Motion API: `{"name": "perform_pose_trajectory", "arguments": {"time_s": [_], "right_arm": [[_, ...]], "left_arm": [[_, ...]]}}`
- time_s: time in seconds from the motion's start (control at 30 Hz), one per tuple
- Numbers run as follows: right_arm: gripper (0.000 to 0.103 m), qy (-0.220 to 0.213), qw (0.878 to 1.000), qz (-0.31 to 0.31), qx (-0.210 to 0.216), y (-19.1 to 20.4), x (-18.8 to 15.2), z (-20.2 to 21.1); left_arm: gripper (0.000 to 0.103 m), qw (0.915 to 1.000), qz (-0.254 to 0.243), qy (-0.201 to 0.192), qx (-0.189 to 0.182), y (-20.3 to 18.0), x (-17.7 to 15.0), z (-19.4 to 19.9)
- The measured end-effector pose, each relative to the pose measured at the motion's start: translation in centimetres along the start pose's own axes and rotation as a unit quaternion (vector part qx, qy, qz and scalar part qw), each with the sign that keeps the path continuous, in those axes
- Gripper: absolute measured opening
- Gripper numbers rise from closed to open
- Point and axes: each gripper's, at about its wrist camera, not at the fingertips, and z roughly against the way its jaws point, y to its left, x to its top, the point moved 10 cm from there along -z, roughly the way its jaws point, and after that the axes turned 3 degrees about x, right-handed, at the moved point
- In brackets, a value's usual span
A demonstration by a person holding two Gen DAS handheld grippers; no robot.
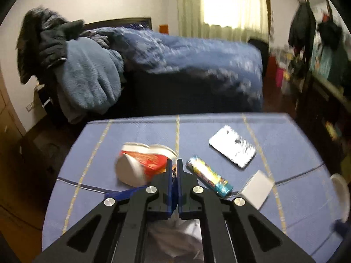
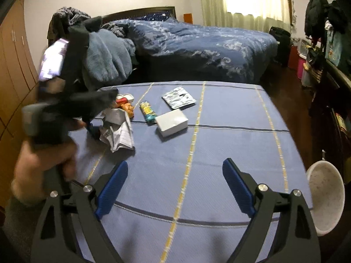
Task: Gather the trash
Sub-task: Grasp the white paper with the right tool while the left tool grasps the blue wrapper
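Observation:
My left gripper [image 1: 174, 164] is shut, its blue pads together just right of a red and white cup [image 1: 142, 166] lying on its side. A sliver of orange and dark shows in the slit; I cannot tell whether it is pinched. Crumpled white paper [image 1: 175, 236] lies under that gripper's body. In the right wrist view the left gripper [image 2: 115, 93] is blurred, above the paper [image 2: 119, 129] and an orange scrap [image 2: 129, 109]. A colourful snack wrapper [image 1: 208, 175], a silver foil packet [image 1: 232, 149] and a small white box [image 1: 256, 189] lie to the right. My right gripper [image 2: 175, 163] is open over bare cloth.
The table [image 2: 219, 131] has a blue cloth with yellow stripes. A white speckled bowl [image 2: 324, 197] stands at its right edge. A person's hand [image 2: 43, 164] holds the left gripper. Behind the table are a bed [image 2: 197, 43] with piled clothes, a wardrobe at left and cluttered shelves at right.

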Motion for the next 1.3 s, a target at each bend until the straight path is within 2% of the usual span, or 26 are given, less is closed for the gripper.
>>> {"name": "perform_pose_trajectory", "arguments": {"time_s": [0.2, 0.43, 0.47, 0.5, 0.53, 0.57, 0.63, 0.9, 1.07, 1.3], "right_arm": [[0.087, 0.009, 0.999, 0.039, 0.014, 4.6, 1.5, -3.5], [0.087, 0.038, 0.996, 0.085, -0.009, 8.5, 3.0, -10.4], [0.080, 0.046, 0.995, 0.085, -0.006, 8.8, 3.0, -11.4], [0.070, 0.058, 0.995, 0.083, 0.000, 9.0, 2.9, -12.1], [0.046, 0.076, 0.994, 0.081, 0.004, 9.2, 2.6, -12.9], [0.036, 0.079, 0.994, 0.080, 0.001, 9.2, 2.5, -13.0], [0.025, 0.073, 0.994, 0.076, 0.009, 9.2, 2.5, -12.6], [0.025, 0.048, 0.998, 0.038, 0.029, 6.7, 1.8, -7.9], [0.025, 0.028, 0.999, 0.010, 0.032, 3.9, 0.7, -4.0], [0.026, 0.006, 0.999, -0.045, 0.007, -1.9, -1.8, 0.6]], "left_arm": [[0.004, 0.9946, 0.080, -0.055, -0.036, 5.2, 2.2, 5.5], [0.004, 0.9911, 0.107, -0.059, -0.053, 8.3, 2.0, 7.0], [0.004, 0.9906, 0.110, -0.058, -0.058, 8.6, 1.8, 7.0], [0.004, 0.9901, 0.113, -0.055, -0.062, 8.9, 1.7, 6.9], [0.004, 0.9893, 0.118, -0.055, -0.067, 9.2, 1.6, 7.0], [0.004, 0.9888, 0.121, -0.054, -0.070, 9.4, 1.4, 7.1], [0.004, 0.9880, 0.123, -0.052, -0.077, 9.6, 1.3, 7.3], [0.004, 0.9877, 0.108, -0.057, -0.097, 7.2, 1.1, 8.8], [0.004, 0.9883, 0.079, -0.055, -0.118, 2.8, 1.1, 9.9], [0.004, 0.9871, 0.025, -0.050, -0.150, -4.5, 0.5, 11.3]]}}
